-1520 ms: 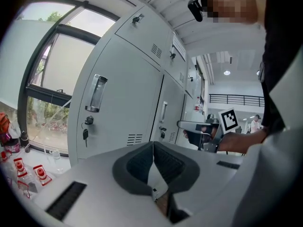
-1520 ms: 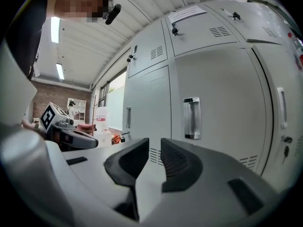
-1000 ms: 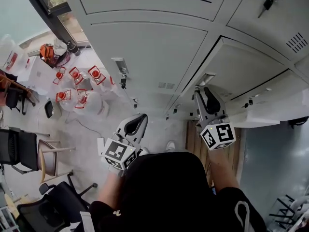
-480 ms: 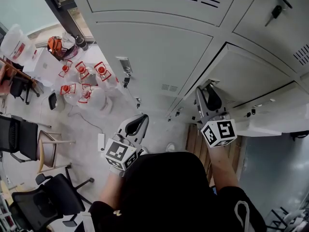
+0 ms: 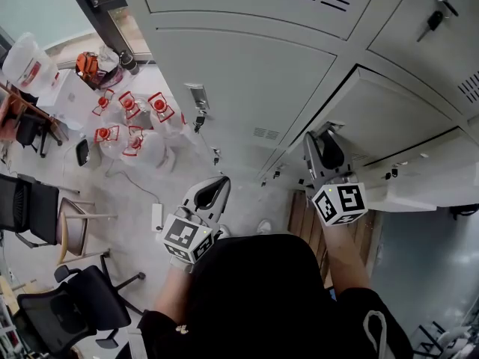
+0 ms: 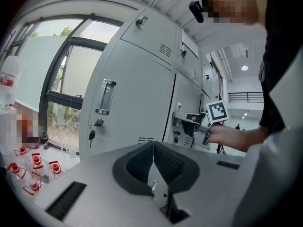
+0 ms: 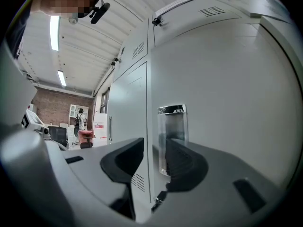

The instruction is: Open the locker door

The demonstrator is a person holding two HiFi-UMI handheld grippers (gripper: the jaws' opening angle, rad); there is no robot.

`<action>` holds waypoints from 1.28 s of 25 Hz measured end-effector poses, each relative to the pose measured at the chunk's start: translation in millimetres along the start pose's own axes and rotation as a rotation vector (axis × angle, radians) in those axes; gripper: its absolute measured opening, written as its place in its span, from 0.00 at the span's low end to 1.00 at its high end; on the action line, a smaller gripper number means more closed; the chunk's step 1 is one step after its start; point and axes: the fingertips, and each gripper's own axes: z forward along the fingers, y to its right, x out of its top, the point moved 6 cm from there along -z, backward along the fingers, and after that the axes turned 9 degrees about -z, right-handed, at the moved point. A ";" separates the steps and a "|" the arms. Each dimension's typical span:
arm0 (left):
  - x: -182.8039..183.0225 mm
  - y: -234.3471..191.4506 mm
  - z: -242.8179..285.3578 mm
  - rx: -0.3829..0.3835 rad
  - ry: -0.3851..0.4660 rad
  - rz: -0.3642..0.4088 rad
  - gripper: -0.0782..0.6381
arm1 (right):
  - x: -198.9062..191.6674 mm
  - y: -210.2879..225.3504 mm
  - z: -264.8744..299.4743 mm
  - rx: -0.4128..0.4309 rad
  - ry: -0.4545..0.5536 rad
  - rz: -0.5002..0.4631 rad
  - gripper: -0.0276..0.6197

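**Pale speckled floor, crowded on the left**

The pale grey speckled floor carries a cluster of clear plastic water jugs with red caps, standing close together near the window side. Just beside them lies a small dark flat object. A white oblong box with a thin cable lies nearer the middle. Two black office chairs and a light wooden-framed chair stand at the left. A brown slatted wooden board lies at the foot of the pale grey metal lockers.
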 end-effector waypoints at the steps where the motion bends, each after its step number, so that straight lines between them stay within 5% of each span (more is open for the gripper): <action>1: -0.3 -0.4 -0.8 -0.002 0.000 -0.002 0.14 | 0.4 -0.5 -1.4 -0.007 -0.002 -0.003 0.26; 12: -2.0 3.4 8.0 -0.094 -0.021 0.008 0.14 | -0.3 -13.6 -34.0 -0.046 -0.026 -0.012 0.21; 28: -24.7 50.0 50.3 -0.351 -0.147 0.025 0.14 | 4.1 -31.3 -118.8 -0.091 -0.009 -0.032 0.23; 32: -31.1 70.4 63.5 -0.446 -0.187 0.042 0.14 | 3.9 -34.4 -146.5 -0.160 -0.016 -0.041 0.23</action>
